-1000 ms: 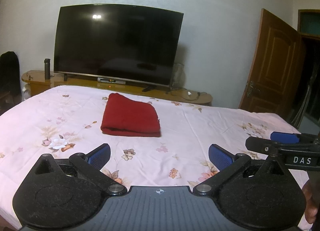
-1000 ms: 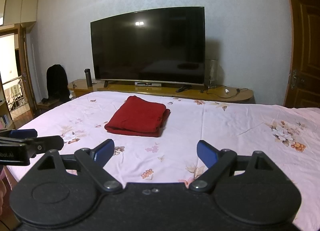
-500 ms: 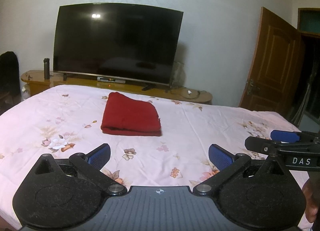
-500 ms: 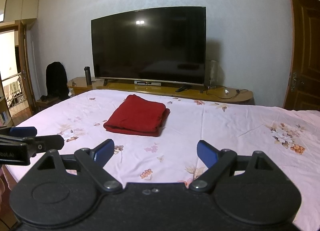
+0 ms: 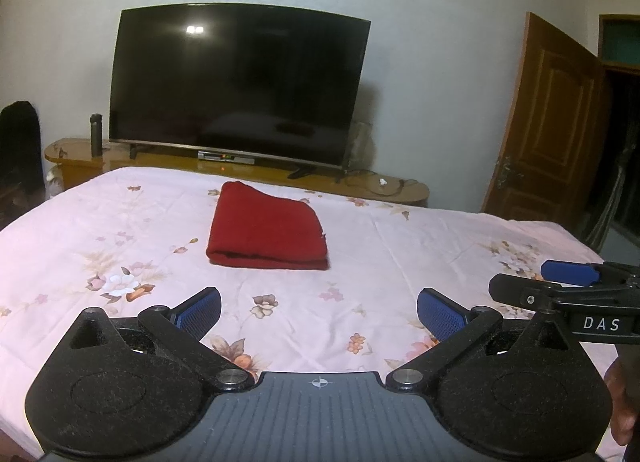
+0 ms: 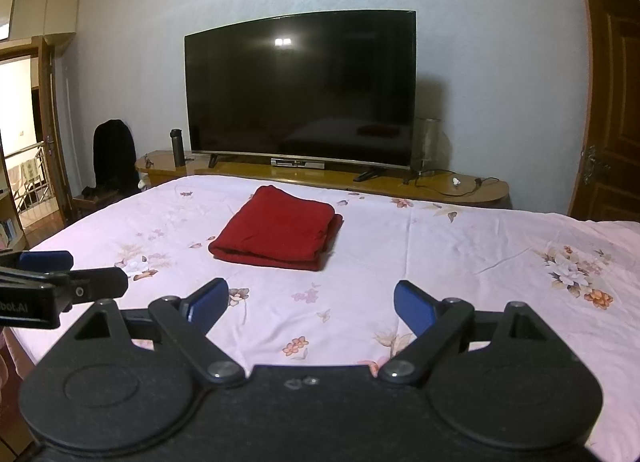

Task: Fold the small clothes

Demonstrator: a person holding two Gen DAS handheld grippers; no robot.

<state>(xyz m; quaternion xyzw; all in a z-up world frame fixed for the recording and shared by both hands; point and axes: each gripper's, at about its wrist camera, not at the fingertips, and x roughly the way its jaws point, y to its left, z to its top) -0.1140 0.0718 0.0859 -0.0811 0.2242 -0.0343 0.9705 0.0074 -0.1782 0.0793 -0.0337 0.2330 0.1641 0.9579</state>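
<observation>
A red garment (image 5: 267,227) (image 6: 279,232) lies folded into a neat rectangle on the pink flowered bed sheet (image 5: 120,229) (image 6: 480,246), toward the far side of the bed. My left gripper (image 5: 319,309) hovers over the near part of the bed, open, nothing between its blue pads, well short of the garment. My right gripper (image 6: 311,302) stands alongside it, also open and empty. Each gripper shows in the other's view: the right gripper (image 5: 568,282) at the right edge, the left gripper (image 6: 60,274) at the left edge.
A large dark television (image 5: 236,85) stands on a low wooden bench (image 5: 360,181) past the bed's far edge, with a dark flask (image 5: 95,135) on its left end. A brown door (image 5: 548,121) is at the right, a dark chair (image 6: 114,153) at the left.
</observation>
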